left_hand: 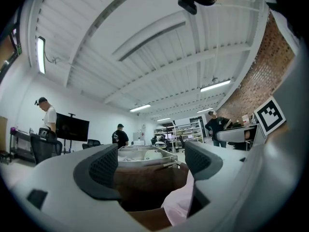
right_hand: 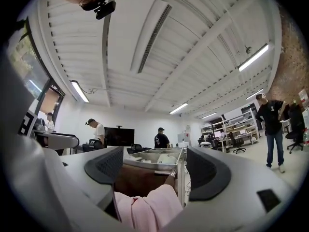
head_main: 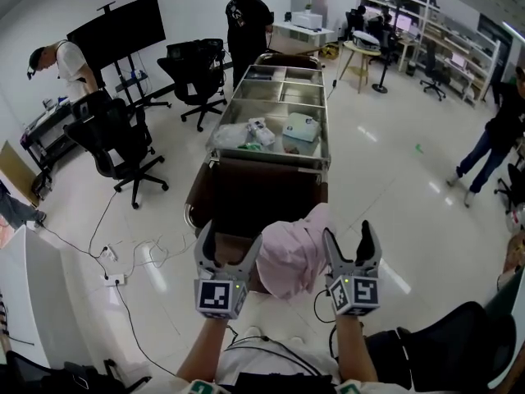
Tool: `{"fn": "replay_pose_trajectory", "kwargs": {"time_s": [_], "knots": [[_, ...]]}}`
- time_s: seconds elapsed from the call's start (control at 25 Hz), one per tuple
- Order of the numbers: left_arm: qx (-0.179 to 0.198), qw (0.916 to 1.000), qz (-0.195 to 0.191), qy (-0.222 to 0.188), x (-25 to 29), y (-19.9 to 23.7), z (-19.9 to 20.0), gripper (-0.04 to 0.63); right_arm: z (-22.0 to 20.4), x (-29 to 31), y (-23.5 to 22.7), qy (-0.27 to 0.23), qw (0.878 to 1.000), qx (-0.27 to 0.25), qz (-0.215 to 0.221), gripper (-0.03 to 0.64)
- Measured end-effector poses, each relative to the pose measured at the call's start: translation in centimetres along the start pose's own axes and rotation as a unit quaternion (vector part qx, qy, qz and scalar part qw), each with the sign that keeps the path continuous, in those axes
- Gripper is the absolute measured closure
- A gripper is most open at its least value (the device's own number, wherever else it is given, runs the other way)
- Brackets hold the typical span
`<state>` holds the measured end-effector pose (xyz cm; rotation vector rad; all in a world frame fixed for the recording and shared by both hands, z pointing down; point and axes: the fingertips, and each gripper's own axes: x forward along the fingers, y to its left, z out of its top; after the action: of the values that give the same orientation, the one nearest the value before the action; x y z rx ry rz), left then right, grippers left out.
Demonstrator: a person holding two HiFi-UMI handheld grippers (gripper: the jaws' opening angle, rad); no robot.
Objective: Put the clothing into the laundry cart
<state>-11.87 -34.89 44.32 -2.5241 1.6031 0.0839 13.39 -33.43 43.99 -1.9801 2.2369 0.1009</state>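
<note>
Two grippers are gaping empty: left gripper (head_main: 230,245) at nine o'clock, right gripper (head_main: 348,240) at three, flanking pink clothing (head_main: 291,257) draping the laundry cart (head_main: 246,197).

I see a glossy white floor (head_main: 385,187) beyond my fingers (head_main: 204,245), black office chairs (head_main: 115,138) and a dark screen (head_main: 119,27) far left of them, shelving (head_main: 459,48) far right, strip lights (right_hand: 253,57) overhead, a brick wall (left_hand: 263,71) to the right.
</note>
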Motion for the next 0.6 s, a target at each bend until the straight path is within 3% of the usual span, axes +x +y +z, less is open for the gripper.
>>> {"fn": "replay_pose_trajectory", "kwargs": {"time_s": [0.6], "knots": [[-0.007,1.0,0.003,0.005,-0.9,-0.3,-0.6,0.185,-0.1,0.4,2.6,0.004,0.999,-0.019,0.036,0.183]]}}
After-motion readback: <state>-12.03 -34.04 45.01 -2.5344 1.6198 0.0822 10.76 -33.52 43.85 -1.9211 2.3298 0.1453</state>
